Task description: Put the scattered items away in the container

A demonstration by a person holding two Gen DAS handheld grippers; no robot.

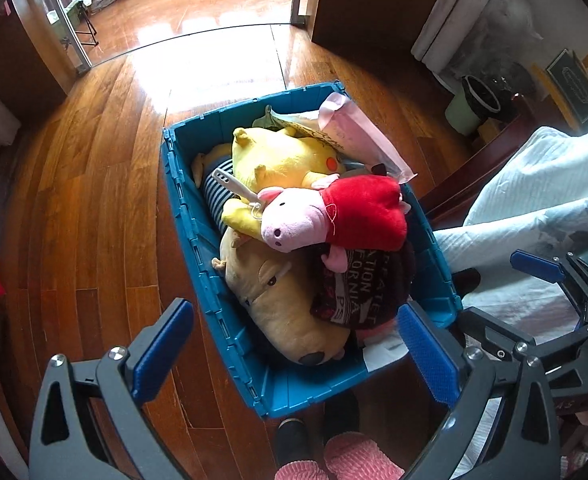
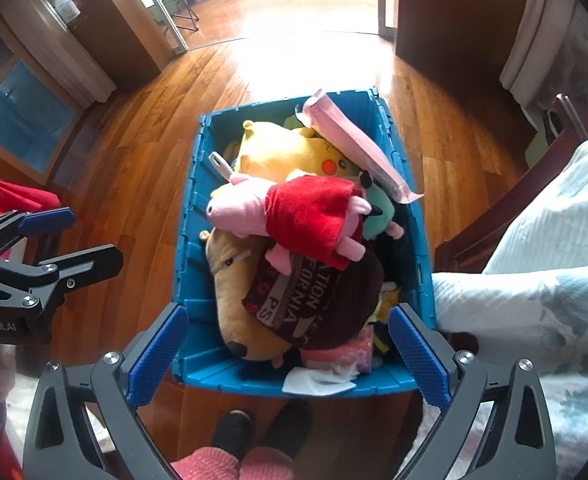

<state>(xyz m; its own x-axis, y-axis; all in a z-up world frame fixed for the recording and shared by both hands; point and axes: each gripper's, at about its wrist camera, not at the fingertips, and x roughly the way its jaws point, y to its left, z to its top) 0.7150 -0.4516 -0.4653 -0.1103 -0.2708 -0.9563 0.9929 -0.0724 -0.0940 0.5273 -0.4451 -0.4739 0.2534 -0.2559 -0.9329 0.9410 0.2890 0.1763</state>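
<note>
Both grippers hang over the bin with jaws spread wide, nothing between the blue pads. Left gripper (image 1: 294, 352) frames the bin's near end; right gripper (image 2: 289, 354) does the same in its own view. Each also shows in the other's view, cut off by the frame edge: right gripper (image 1: 542, 276) at right, left gripper (image 2: 53, 236) at left.

Pink slippers (image 2: 229, 460) and dark shoes lie at the bottom edge, partly cropped.

Blue bin (image 1: 181, 216) sits on the wood floor (image 1: 73, 208), piled above its rim.

Left to right inside, left wrist view:
- tan dog plush (image 1: 285, 304) along the left wall, nose at the near end, body half under other items
- striped item (image 1: 217, 188) mostly buried, kind unclear
- white handle (image 1: 229, 182) poking up, the rest hidden
- yellow plush (image 1: 281, 156) at the far end, red cheek showing
- pig plush (image 1: 334, 216) in a red dress on top of the pile
- dark printed cloth (image 1: 358, 292) under the pig, lettering only partly legible
- pink packet (image 1: 358, 136) leaning on the far right corner, sticking over the rim

White paper (image 2: 318, 384) lies at the near wall. Green plush (image 2: 378, 208) is mostly hidden behind the pig.

White bedding (image 1: 534, 184) fills the right side, touching the bin's corner.
</note>
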